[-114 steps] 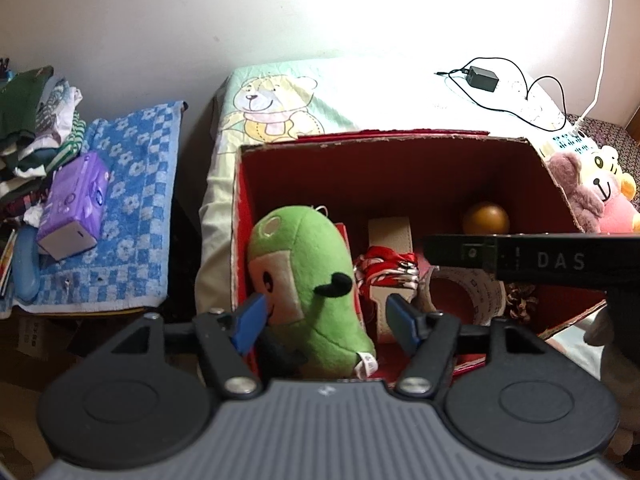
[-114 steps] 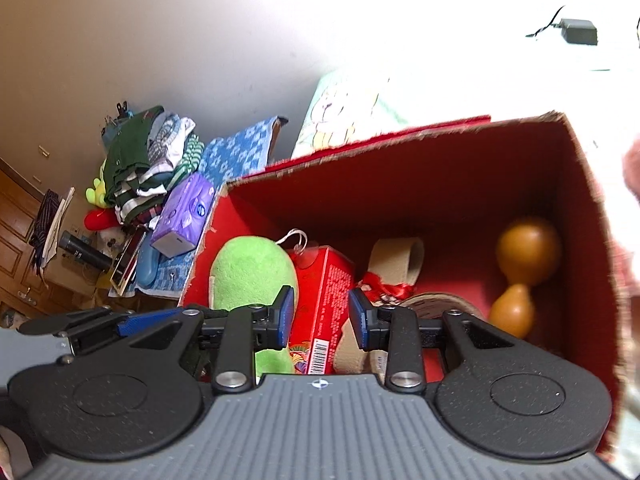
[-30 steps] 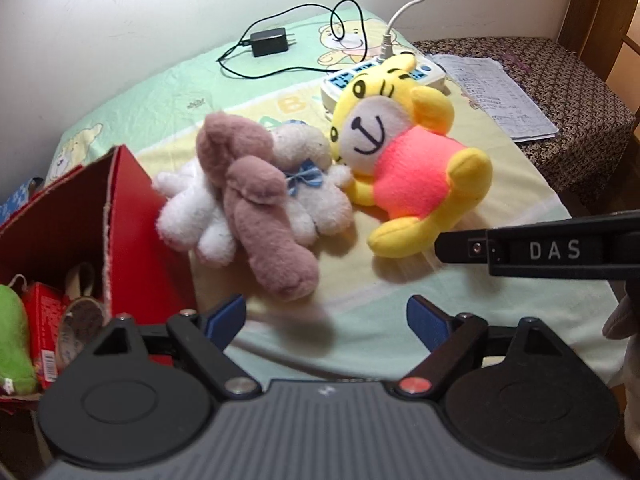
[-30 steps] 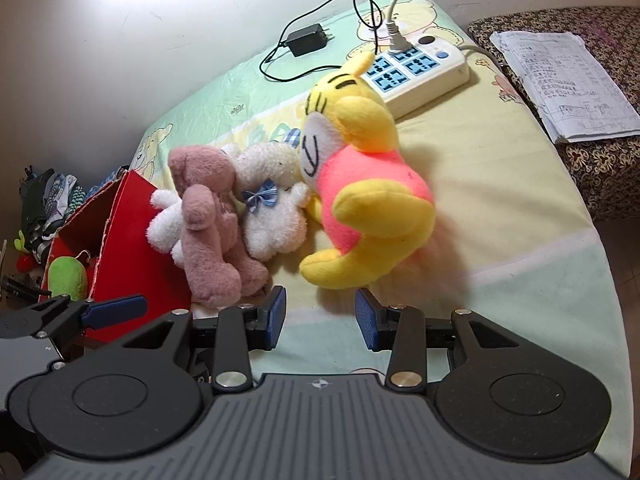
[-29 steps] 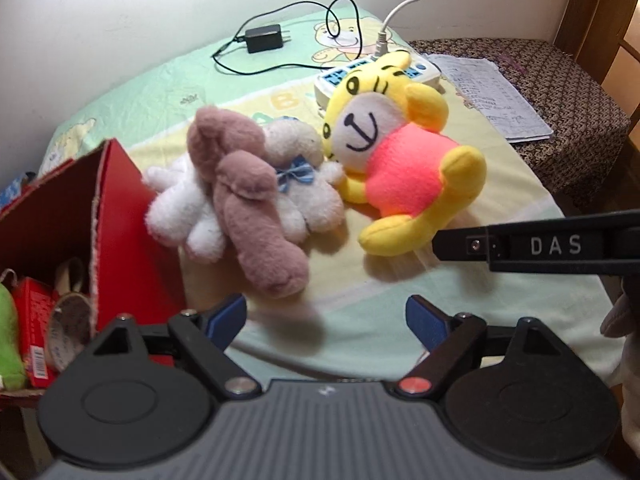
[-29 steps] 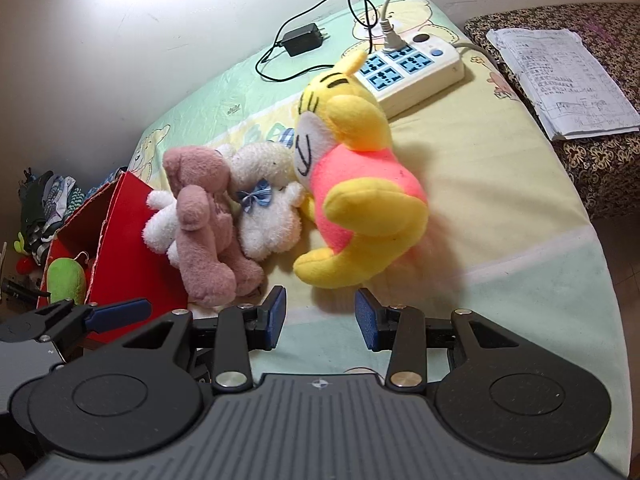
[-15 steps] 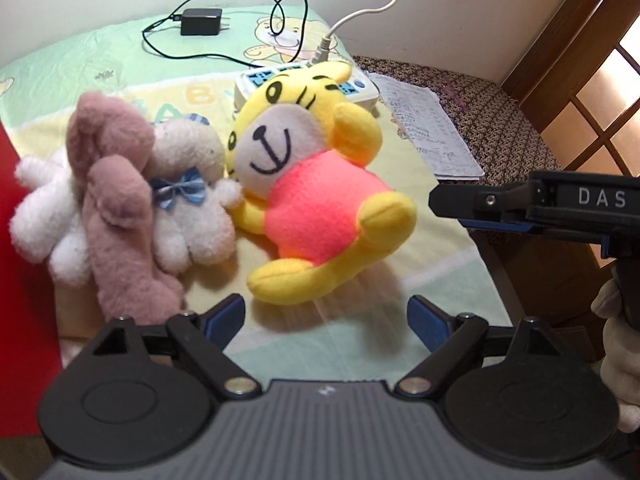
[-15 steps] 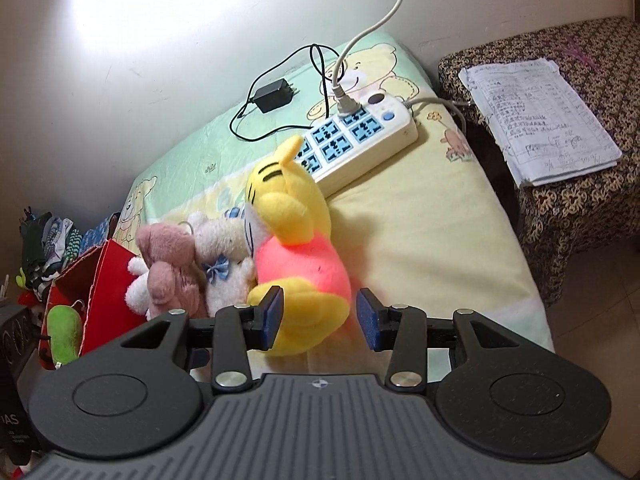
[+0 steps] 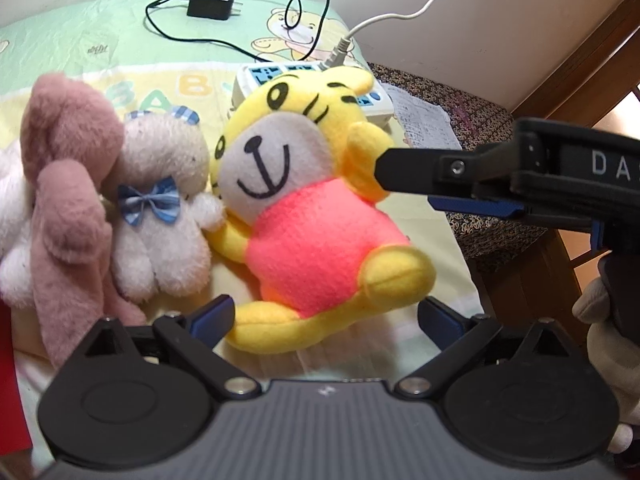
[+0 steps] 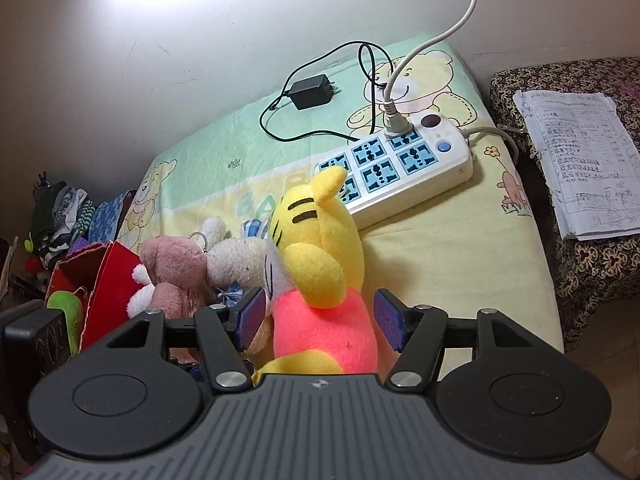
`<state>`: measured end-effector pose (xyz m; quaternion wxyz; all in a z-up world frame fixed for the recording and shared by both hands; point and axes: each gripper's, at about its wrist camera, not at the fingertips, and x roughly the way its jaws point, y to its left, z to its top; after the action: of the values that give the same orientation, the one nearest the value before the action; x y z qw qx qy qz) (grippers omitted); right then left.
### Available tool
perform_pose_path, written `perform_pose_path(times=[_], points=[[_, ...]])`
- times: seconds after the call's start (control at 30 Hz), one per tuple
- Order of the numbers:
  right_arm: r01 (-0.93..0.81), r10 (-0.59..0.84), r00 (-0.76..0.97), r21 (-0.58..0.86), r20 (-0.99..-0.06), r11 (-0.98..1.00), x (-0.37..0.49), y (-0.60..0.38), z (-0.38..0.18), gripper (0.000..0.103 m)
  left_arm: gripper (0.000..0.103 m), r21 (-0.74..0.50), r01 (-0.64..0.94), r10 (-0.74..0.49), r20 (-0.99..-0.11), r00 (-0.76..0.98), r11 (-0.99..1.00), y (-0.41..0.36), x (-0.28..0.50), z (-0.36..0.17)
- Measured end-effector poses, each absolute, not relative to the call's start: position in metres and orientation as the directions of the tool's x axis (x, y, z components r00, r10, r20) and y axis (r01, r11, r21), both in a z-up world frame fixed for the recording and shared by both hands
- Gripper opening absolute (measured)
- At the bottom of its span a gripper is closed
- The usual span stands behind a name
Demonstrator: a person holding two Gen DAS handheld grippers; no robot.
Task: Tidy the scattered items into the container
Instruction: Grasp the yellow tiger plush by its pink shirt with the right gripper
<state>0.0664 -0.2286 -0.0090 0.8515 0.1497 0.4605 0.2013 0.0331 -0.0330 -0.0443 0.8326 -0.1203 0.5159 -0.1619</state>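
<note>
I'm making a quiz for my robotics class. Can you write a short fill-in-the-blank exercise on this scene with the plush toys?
1. The tiger wears a ____ shirt.
2. The white bear has a blue ____ at its neck.
3. The right tongs, opening, have the ____ between them.
4. One white plug sits in the ____ behind the tiger.

Missing words: pink; bow; tiger; power strip
</note>
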Motion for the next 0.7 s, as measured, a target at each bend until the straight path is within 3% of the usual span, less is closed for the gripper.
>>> perform_pose_path(times=[0.4,0.57,0.7], points=[[-0.26,0.465,0.4,0.389,-0.79,0.884,0.1,-0.207,-0.041,0.073,0.102,-0.413,0.173,-0.448,-0.828,0.338,0.894,-0.037,0.058,-0.059],[-0.216,0.52,0.336,0.474,-0.785,0.854,0.113,-0.215,-0.058,0.072,0.102,-0.452,0.16,-0.479,-0.829,0.289,0.878,-0.035,0.07,-0.072],[-0.169,0.571,0.309,0.547,-0.76,0.82,0.113,-0.221,-0.065,0.062,0.1,-0.475,0.166,-0.503,-0.819,0.275,0.864,-0.038,0.07,-0.074]])
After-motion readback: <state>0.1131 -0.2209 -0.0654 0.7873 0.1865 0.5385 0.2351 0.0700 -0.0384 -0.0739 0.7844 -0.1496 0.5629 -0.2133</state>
